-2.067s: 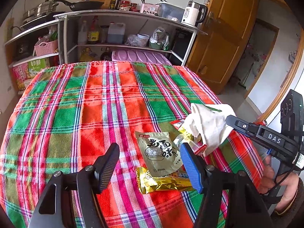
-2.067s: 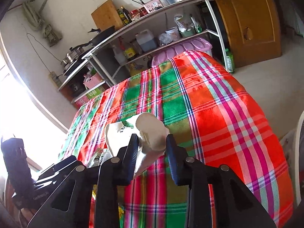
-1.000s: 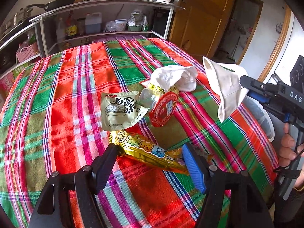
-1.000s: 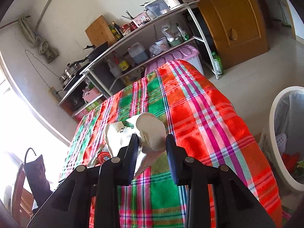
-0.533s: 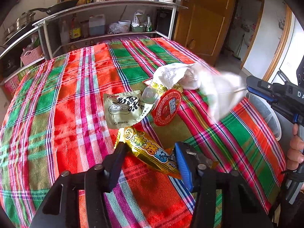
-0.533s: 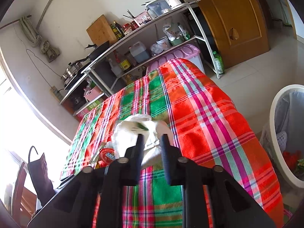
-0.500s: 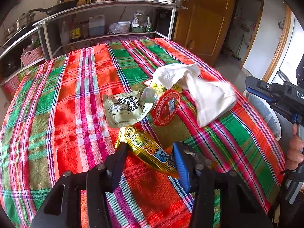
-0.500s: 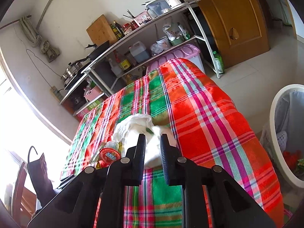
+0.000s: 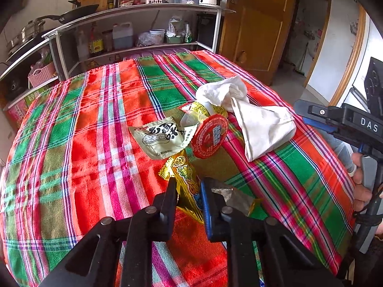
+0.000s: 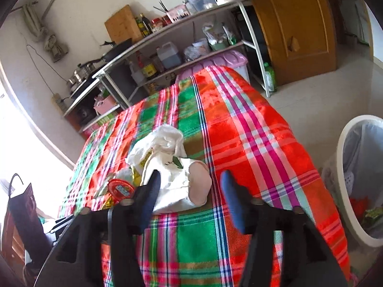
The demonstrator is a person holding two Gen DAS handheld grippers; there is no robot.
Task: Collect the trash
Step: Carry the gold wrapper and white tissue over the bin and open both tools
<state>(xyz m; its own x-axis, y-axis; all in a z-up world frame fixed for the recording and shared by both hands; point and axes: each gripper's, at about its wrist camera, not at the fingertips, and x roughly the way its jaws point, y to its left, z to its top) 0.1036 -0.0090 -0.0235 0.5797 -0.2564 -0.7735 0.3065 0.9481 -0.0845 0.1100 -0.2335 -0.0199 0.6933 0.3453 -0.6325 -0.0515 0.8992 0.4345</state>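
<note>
Our left gripper (image 9: 188,197) had just been closing and now pinched the crinkled gold foil snack wrapper (image 9: 185,179) between its 2 pads, low on the checked red-and-green tabletop (image 9: 95,124). The wrapper's long axis ran away from us, roughly in line with the fingers, so we judged a straight lift would clear it.

Our right gripper (image 10: 189,191) had just been opening and stood wide apart, with nothing gripped; the folded white cloth bag (image 10: 178,185) lay on the tabletop between and just beyond its fingers.

Just past the wrapper sat a pale green sachet (image 9: 159,138), a round red foil lid (image 9: 209,136) and crumpled white tissue (image 9: 222,92). The white plastic bin (image 10: 359,179) stood on the floor off the right edge, nearer our right hand.
</note>
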